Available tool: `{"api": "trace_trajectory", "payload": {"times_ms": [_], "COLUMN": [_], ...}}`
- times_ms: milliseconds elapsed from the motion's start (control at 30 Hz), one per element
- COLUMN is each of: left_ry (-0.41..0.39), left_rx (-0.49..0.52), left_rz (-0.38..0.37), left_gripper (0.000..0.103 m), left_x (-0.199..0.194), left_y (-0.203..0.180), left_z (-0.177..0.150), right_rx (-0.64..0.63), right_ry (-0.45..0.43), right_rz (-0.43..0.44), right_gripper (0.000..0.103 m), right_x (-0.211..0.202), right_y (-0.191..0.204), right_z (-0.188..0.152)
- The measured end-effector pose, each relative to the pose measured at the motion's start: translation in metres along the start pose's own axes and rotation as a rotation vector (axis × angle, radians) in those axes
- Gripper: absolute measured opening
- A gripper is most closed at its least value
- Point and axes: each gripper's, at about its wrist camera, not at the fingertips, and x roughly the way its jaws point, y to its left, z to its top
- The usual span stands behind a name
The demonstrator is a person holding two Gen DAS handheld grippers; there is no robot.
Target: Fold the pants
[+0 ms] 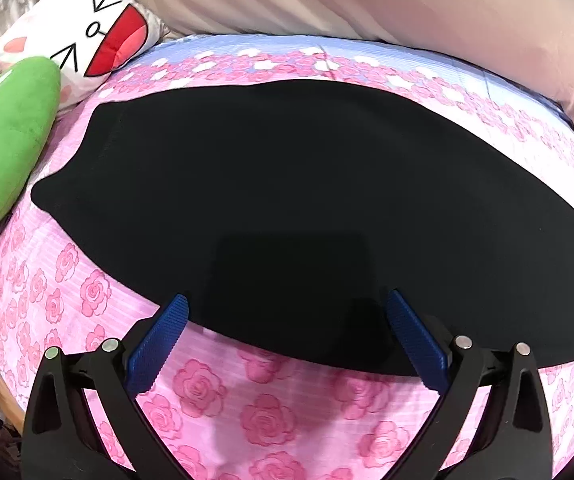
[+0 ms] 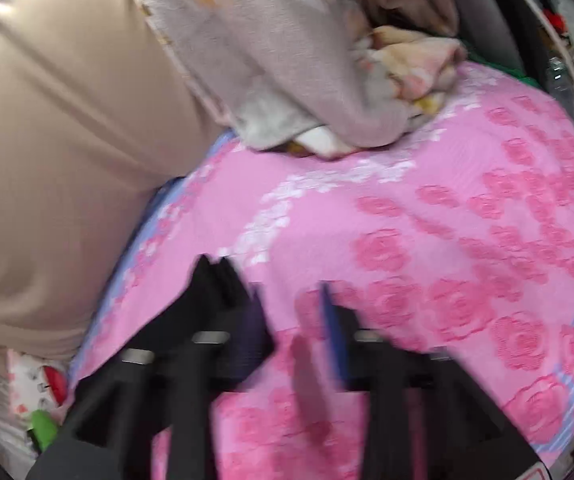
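Note:
The black pants [image 1: 287, 200] lie flat across the pink rose-patterned bedspread [image 1: 247, 408], folded lengthwise, one end at the left near the green plush. My left gripper [image 1: 287, 312] is open, its blue-padded fingers [image 1: 159, 344] hovering over the pants' near edge, holding nothing. In the blurred right wrist view, my right gripper [image 2: 291, 312] is open above the bedspread [image 2: 427, 220]. A black end of the pants [image 2: 211, 292] lies by its left finger, not clamped between the pads.
A green plush [image 1: 7, 140] and a white cartoon-face pillow [image 1: 87, 28] sit at the bed's left. A beige duvet [image 1: 367, 0] runs along the far side and also shows in the right wrist view [image 2: 67, 140]. A grey floral blanket [image 2: 287, 60] is heaped at the back.

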Motion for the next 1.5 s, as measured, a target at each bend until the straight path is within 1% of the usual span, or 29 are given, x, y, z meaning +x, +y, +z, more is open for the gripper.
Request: {"api": "trace_trajectory", "payload": {"times_ms": [33, 100, 200, 267, 333, 400, 433, 467, 533, 633, 667, 700, 767, 800, 867, 900, 1000, 1033, 1067, 1100, 1133, 1167, 1200, 1233, 1300, 1400, 1433, 1467, 1500], "left_ry": [-0.005, -0.011, -0.023, -0.031, -0.03, -0.024, -0.025, -0.03, -0.038, -0.033, -0.03, -0.029, -0.025, -0.025, -0.025, -0.026, -0.026, -0.026, -0.025, -0.024, -0.022, -0.021, -0.023, -0.027, -0.034, -0.029, -0.029, -0.031, -0.036], "left_rx": [0.006, 0.02, 0.038, 0.045, 0.046, 0.043, 0.04, 0.035, 0.026, 0.007, 0.005, 0.004, -0.001, -0.004, -0.001, 0.004, 0.018, 0.02, 0.025, 0.03, 0.035, 0.039, 0.047, 0.053, 0.054, 0.039, 0.032, 0.025, 0.017], "left_rz": [-0.003, -0.011, -0.025, -0.037, -0.04, -0.046, -0.049, -0.053, -0.057, -0.062, -0.061, -0.057, -0.054, -0.057, -0.053, -0.047, -0.036, -0.038, -0.047, -0.049, -0.049, -0.049, -0.054, -0.056, -0.059, -0.072, -0.075, -0.08, -0.087], "left_gripper": [0.097, 0.097, 0.097, 0.097, 0.098, 0.098, 0.098, 0.098, 0.098, 0.098, 0.098, 0.098, 0.098, 0.098, 0.098, 0.098, 0.098, 0.098, 0.098, 0.098, 0.098, 0.098, 0.098, 0.098, 0.098, 0.098, 0.098, 0.098, 0.098], "left_x": [-0.001, -0.004, -0.009, -0.013, -0.012, -0.011, -0.011, -0.013, -0.015, -0.012, -0.011, -0.01, -0.009, -0.009, -0.011, -0.011, -0.012, -0.011, -0.011, -0.01, -0.01, -0.01, -0.011, -0.011, -0.011, -0.009, -0.009, -0.009, -0.011], "left_y": [-0.004, -0.012, -0.021, -0.025, -0.024, -0.021, -0.018, -0.014, -0.008, 0.0, 0.001, 0.0, -0.001, -0.002, -0.005, -0.007, -0.015, -0.017, -0.022, -0.024, -0.027, -0.029, -0.031, -0.032, -0.031, -0.026, -0.024, -0.021, -0.016], "left_z": [0.0, 0.001, 0.0, 0.0, 0.0, 0.001, 0.001, 0.001, 0.001, 0.003, 0.003, 0.003, 0.002, 0.001, 0.0, 0.0, 0.0, 0.0, 0.0, 0.001, 0.001, 0.0, 0.0, 0.0, 0.001, 0.002, 0.002, 0.002, 0.001], "right_rx": [-0.02, -0.117, -0.146, -0.201, -0.211, -0.26, -0.306, -0.342, -0.391, -0.466, -0.493, -0.518, -0.543, -0.558, -0.562, -0.563, -0.641, -0.616, -0.587, -0.565, -0.535, -0.511, -0.474, -0.454, -0.418, -0.381, -0.389, -0.401, -0.369], "right_ry": [-0.004, 0.023, 0.134, 0.122, 0.162, 0.166, 0.135, 0.084, 0.017, 0.071, 0.092, 0.117, 0.148, 0.152, 0.152, 0.152, 0.05, 0.072, 0.133, 0.179, 0.148, 0.144, 0.119, 0.103, 0.098, 0.192, 0.187, 0.187, 0.222], "right_rz": [-0.001, -0.033, -0.066, -0.088, -0.062, -0.14, -0.22, -0.236, -0.214, -0.224, -0.237, -0.261, -0.302, -0.327, -0.319, -0.306, -0.295, -0.29, -0.31, -0.332, -0.282, -0.271, -0.266, -0.253, -0.206, -0.19, -0.206, -0.213, -0.177], "right_gripper": [0.077, 0.077, 0.079, 0.079, 0.08, 0.079, 0.079, 0.077, 0.07, 0.065, 0.06, 0.049, 0.044, 0.034, 0.007, 0.007, 0.006, 0.006, 0.005, 0.008, 0.011, 0.018, 0.039, 0.055, 0.062, 0.063, 0.051, 0.028, 0.019], "right_x": [0.0, 0.014, 0.042, 0.048, 0.056, 0.059, 0.055, 0.044, 0.027, 0.037, 0.045, 0.058, 0.074, 0.084, 0.091, 0.089, 0.068, 0.073, 0.087, 0.098, 0.091, 0.085, 0.072, 0.064, 0.053, 0.066, 0.071, 0.072, 0.075], "right_y": [0.009, 0.029, 0.031, 0.042, 0.052, 0.063, 0.072, 0.08, 0.092, 0.106, 0.107, 0.108, 0.1, 0.097, 0.093, 0.094, 0.119, 0.112, 0.098, 0.086, 0.082, 0.081, 0.082, 0.082, 0.079, 0.071, 0.07, 0.074, 0.077], "right_z": [-0.002, -0.004, -0.006, -0.015, -0.023, -0.031, -0.033, -0.036, -0.038, -0.038, -0.038, -0.037, -0.035, -0.03, -0.022, -0.017, -0.008, -0.001, 0.003, 0.003, 0.004, 0.006, 0.006, 0.005, 0.0, -0.015, -0.023, -0.026, -0.027]}}
